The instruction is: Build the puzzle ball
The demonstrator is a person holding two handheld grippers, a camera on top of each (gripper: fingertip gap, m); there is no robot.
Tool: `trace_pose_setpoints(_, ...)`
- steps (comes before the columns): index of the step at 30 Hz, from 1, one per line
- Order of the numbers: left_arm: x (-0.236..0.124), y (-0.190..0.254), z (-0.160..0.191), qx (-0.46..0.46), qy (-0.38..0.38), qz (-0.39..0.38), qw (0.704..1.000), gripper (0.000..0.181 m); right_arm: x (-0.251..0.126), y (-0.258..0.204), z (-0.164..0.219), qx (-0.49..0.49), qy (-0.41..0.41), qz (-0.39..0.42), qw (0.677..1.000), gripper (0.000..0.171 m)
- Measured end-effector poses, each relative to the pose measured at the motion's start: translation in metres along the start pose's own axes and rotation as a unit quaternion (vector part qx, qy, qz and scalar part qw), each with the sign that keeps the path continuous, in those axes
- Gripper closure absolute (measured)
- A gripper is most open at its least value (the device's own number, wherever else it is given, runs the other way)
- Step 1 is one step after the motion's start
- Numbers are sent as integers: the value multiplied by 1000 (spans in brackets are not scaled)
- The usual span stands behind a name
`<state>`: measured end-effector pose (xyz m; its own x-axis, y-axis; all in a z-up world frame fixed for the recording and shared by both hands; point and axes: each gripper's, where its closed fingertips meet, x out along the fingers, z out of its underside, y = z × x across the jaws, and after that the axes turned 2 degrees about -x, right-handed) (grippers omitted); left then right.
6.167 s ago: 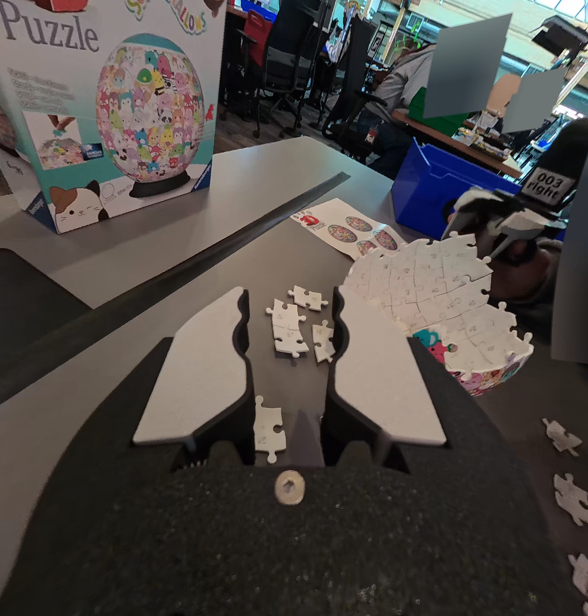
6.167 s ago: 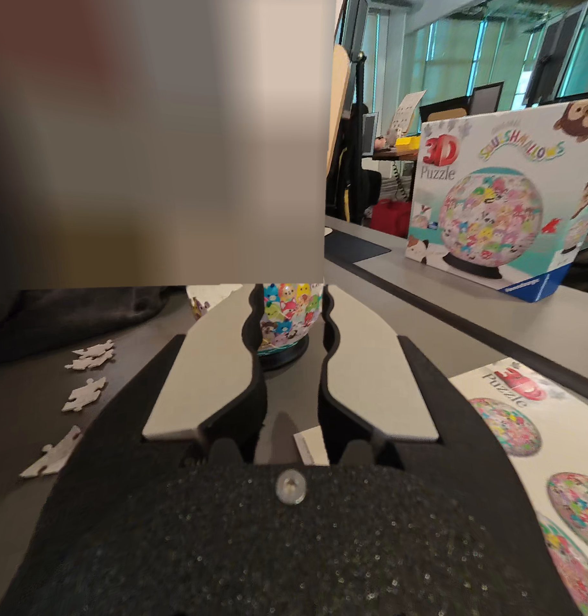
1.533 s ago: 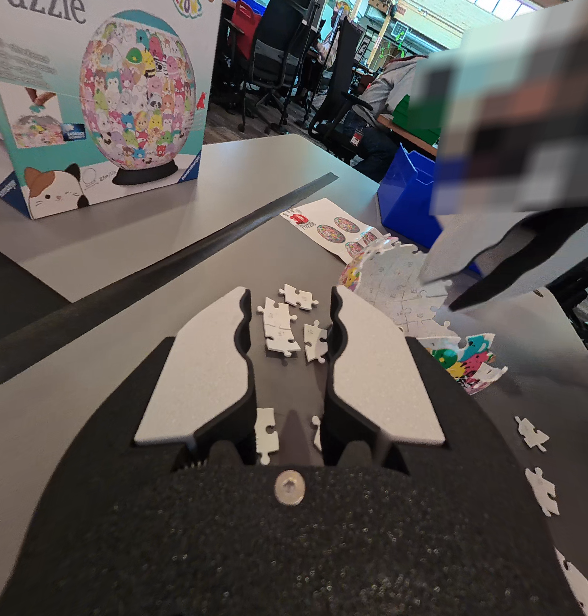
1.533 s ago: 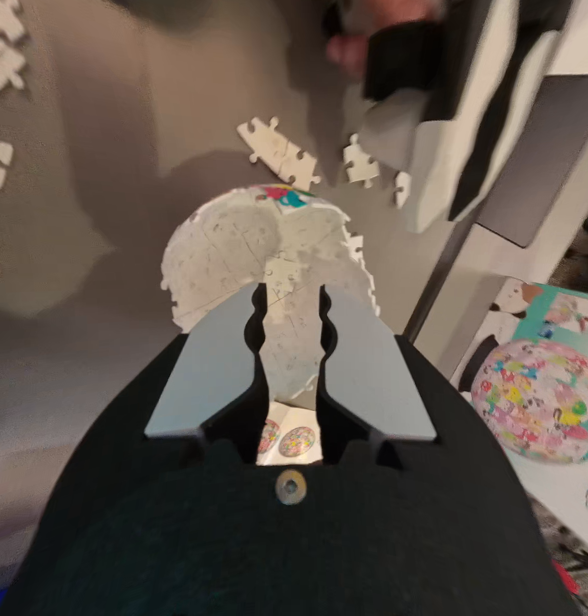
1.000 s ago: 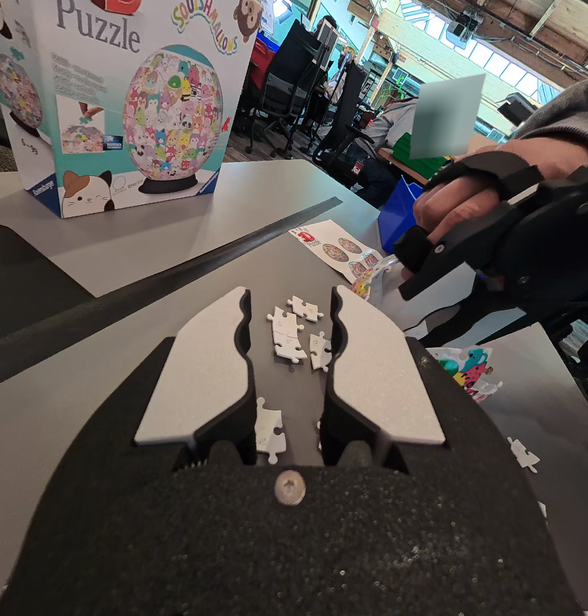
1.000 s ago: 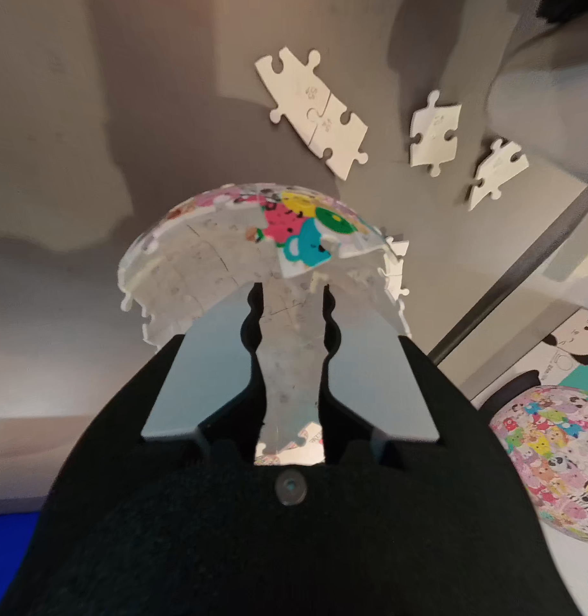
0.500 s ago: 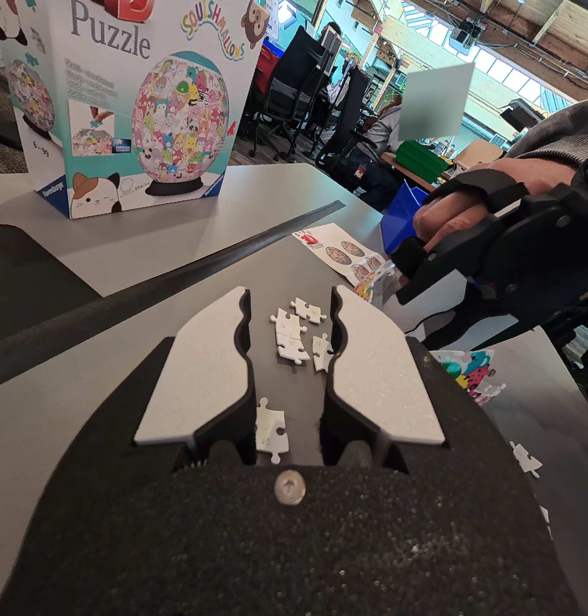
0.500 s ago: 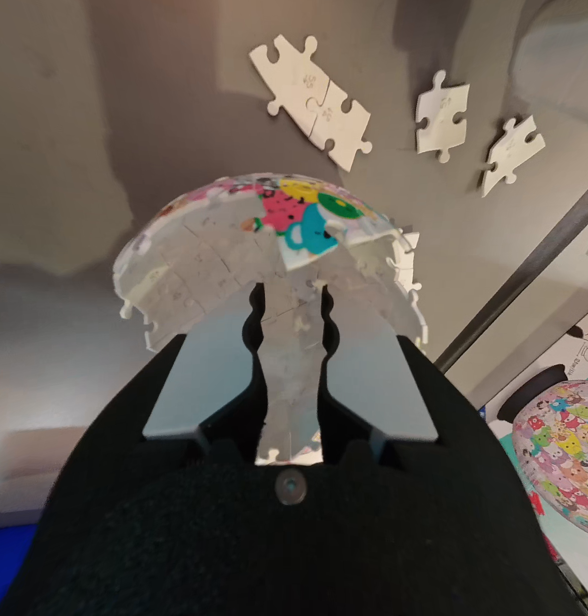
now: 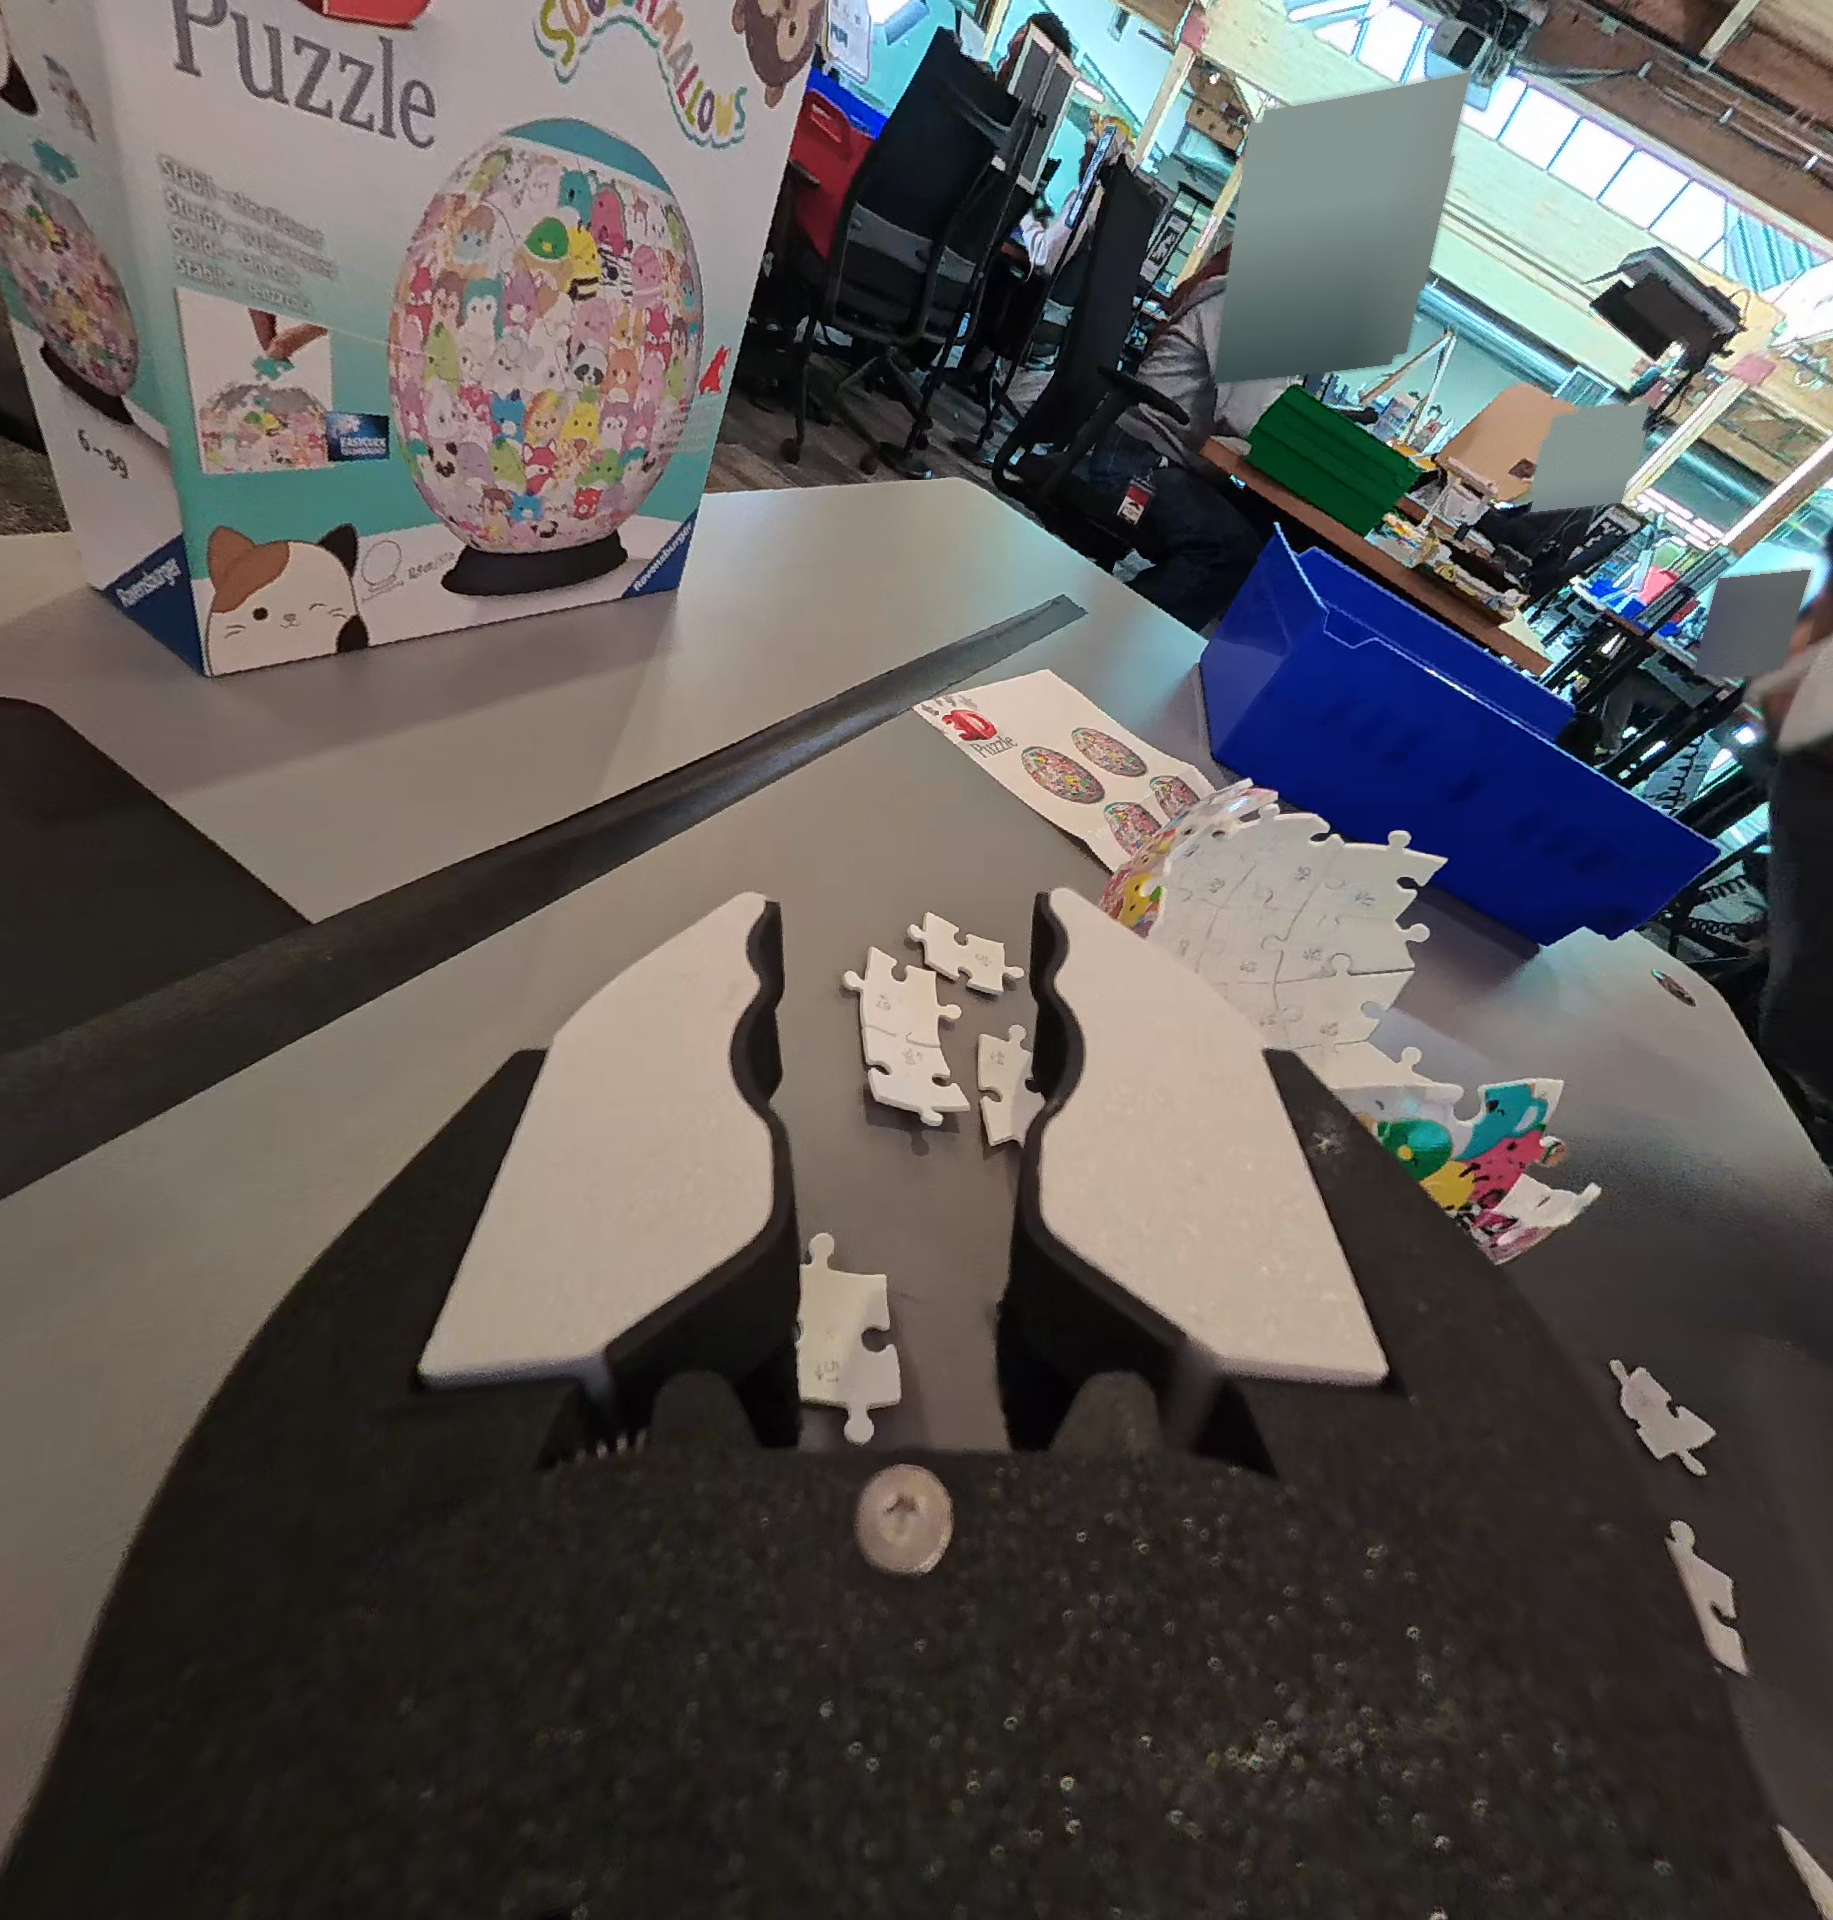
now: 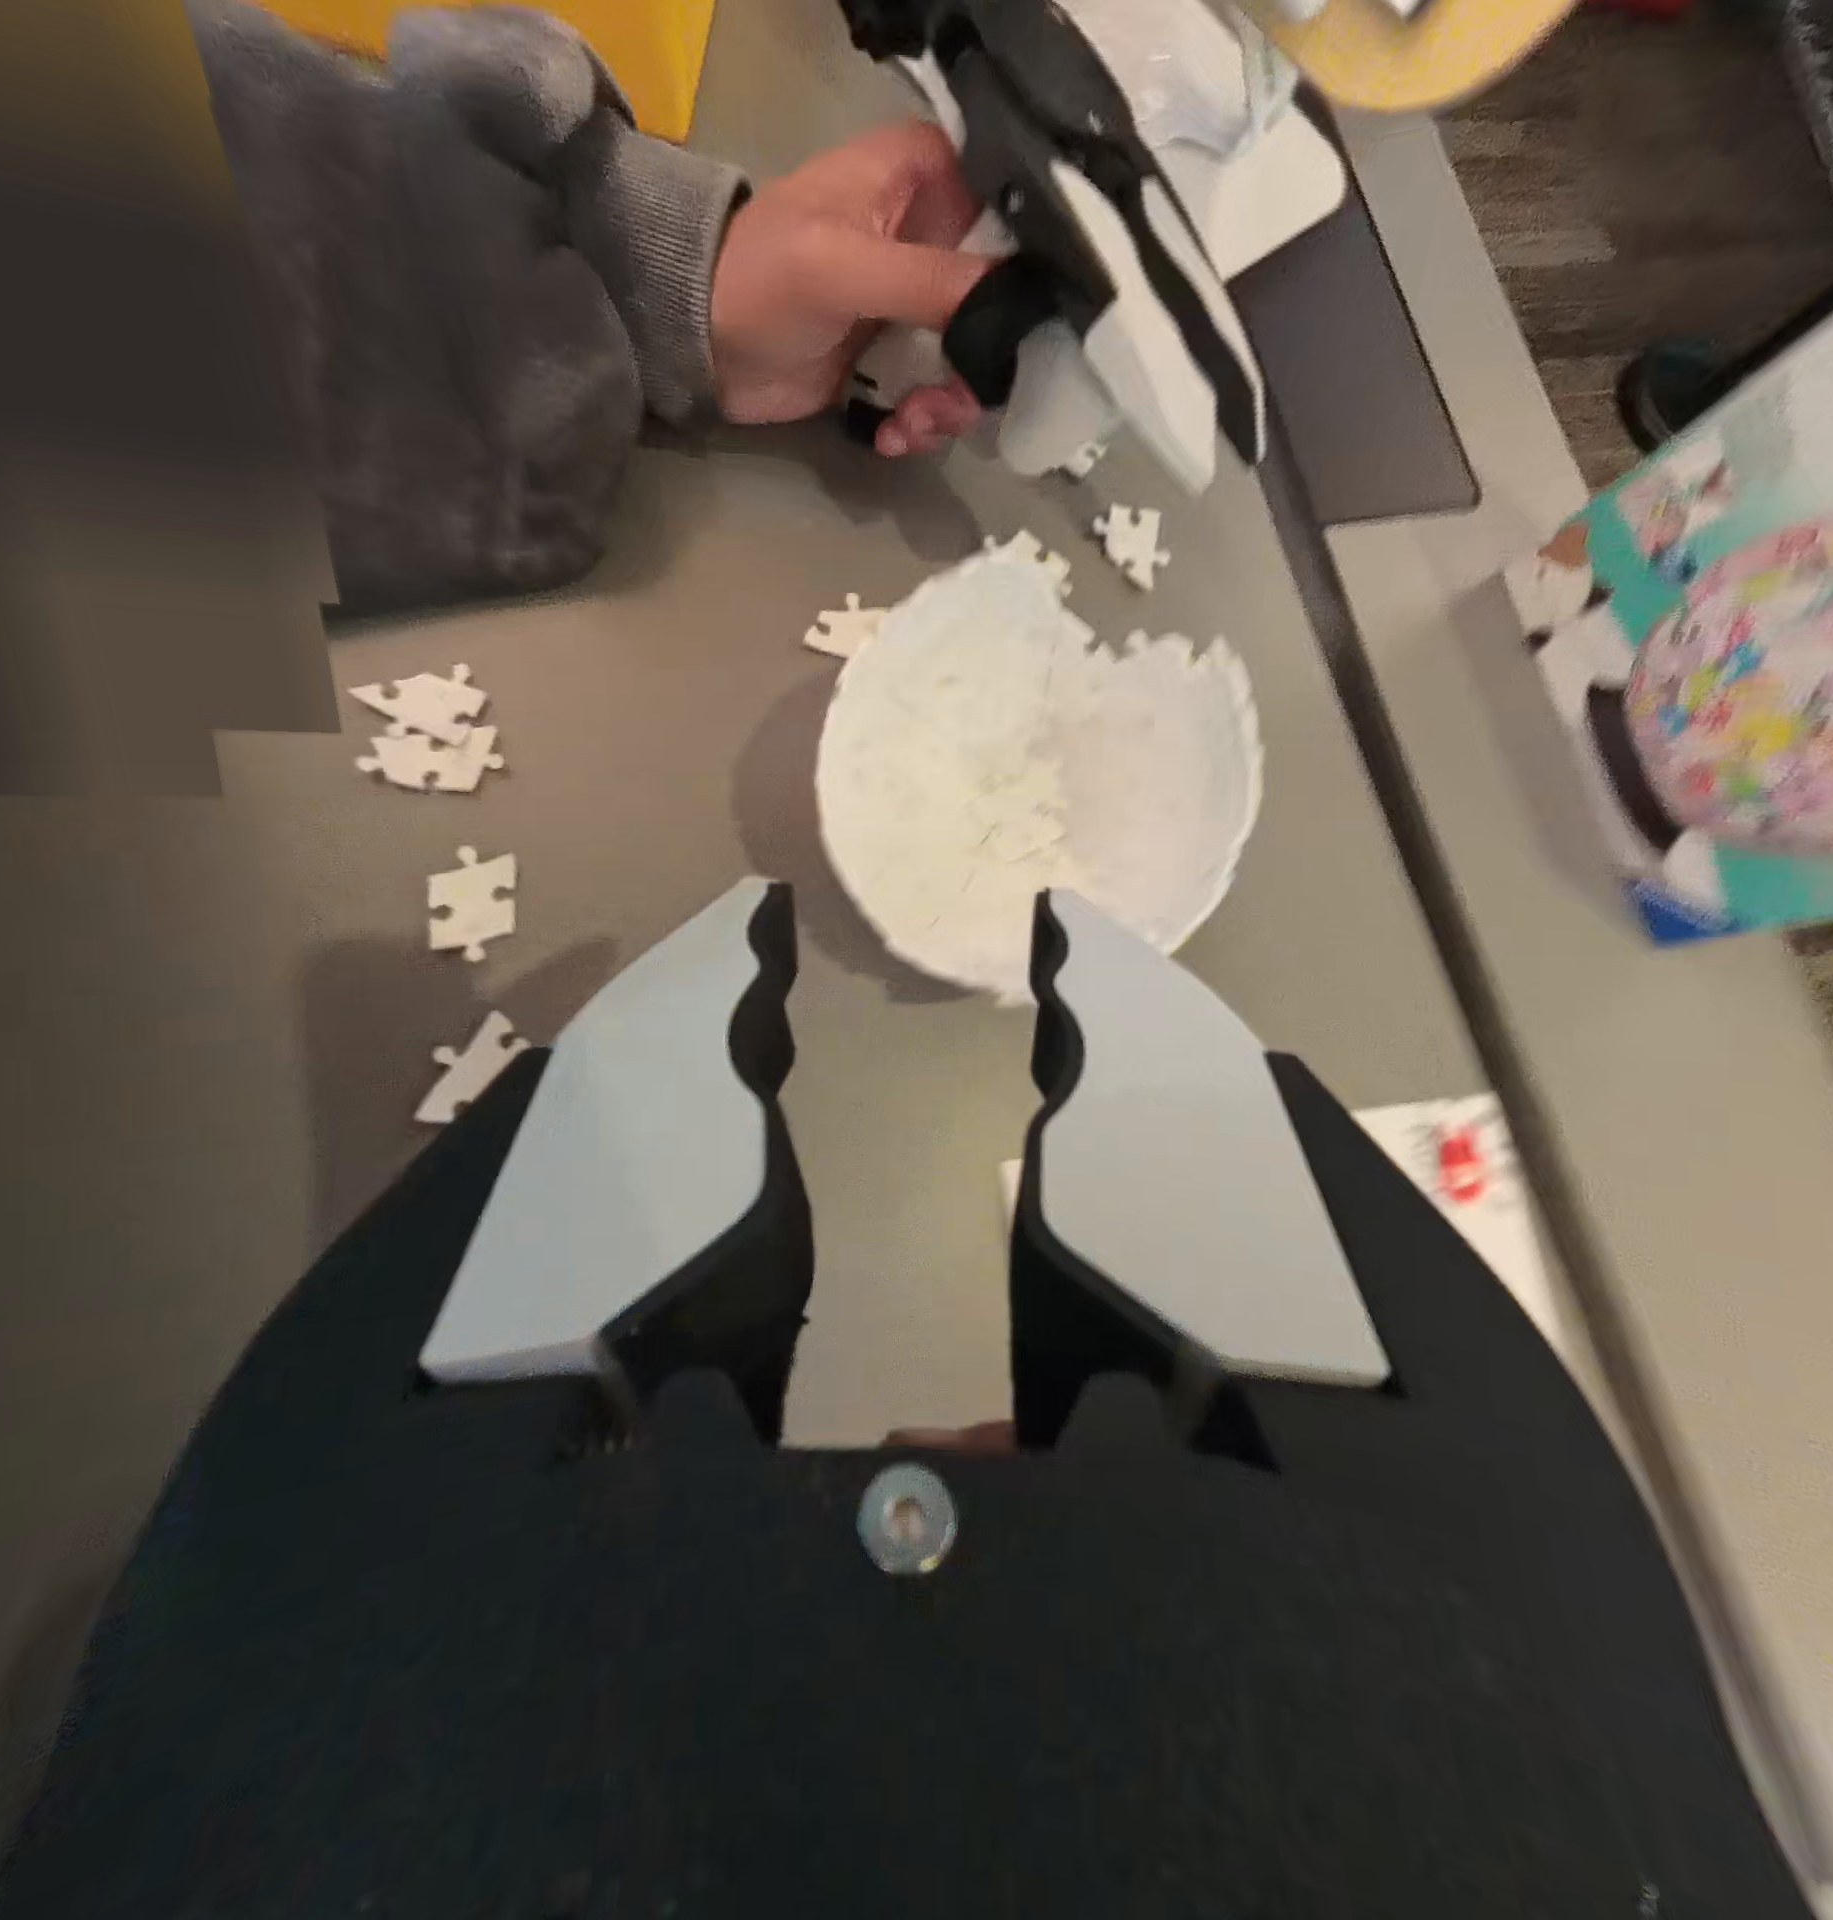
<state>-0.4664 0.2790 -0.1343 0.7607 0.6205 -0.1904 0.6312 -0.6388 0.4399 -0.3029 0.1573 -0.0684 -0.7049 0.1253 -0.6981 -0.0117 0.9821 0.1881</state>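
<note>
The part-built puzzle ball shell lies on the grey table like a bowl, white inner side up, just beyond my right gripper, which is open and empty above the table. In the left wrist view the shell sits right of my left gripper, with a colourful curved fragment beside it. My left gripper is open and empty, low over loose white pieces: a joined pair, a single piece and one near its base. Its fingers also show in the right wrist view.
The puzzle box stands at the back left, past a dark gap between tables. A leaflet and a blue bin are at the back right. More loose pieces lie left of the shell. A person's hand holds the left gripper. About 9 cm separates my left fingertips from the colourful curved fragment.
My right gripper has let go of the shell, opened and pulled back and up. The shell now rests on the table. The left gripper has hardly moved.
</note>
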Motion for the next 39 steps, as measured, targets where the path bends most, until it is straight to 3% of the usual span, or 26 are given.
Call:
trace_pose_setpoints(3, 1, 0, 1, 3, -3, -3, 1000, 136, 7, -22, 42, 44, 72, 59, 995, 129)
trace_pose_setpoints(7, 0, -1, 1, 6, -3, -11, 1000, 136, 12, -31, 69, 135, 113, 92, 980, 125)
trace_pose_setpoints(14, -1, -2, 1, 3, -3, -14, 1000, 137, 32, -30, 44, 113, 99, 80, 985, 125)
trace_pose_setpoints(17, -1, -1, 1, 2, -1, -13, 1000, 137, 50, -31, 42, 61, 34, 95, 993, 143)
trace_pose_setpoints(22, 1, 1, 2, 4, -8, -8, 1000, 137, 74, -31, 35, 2, 43, 178, 983, 171)
trace_pose_setpoints(26, 1, 2, 2, 7, -8, -8, 1000, 137, 71, -20, 29, -10, 64, 256, 965, 171)
trace_pose_setpoints(31, 1, 3, 3, 6, -9, -5, 1000, 137, 83, -13, 38, 30, 53, 246, 967, 171)
trace_pose_setpoints(39, 2, 3, 4, 8, -12, -5, 1000, 137, 96, -16, 47, 17, 32, 239, 970, 171)
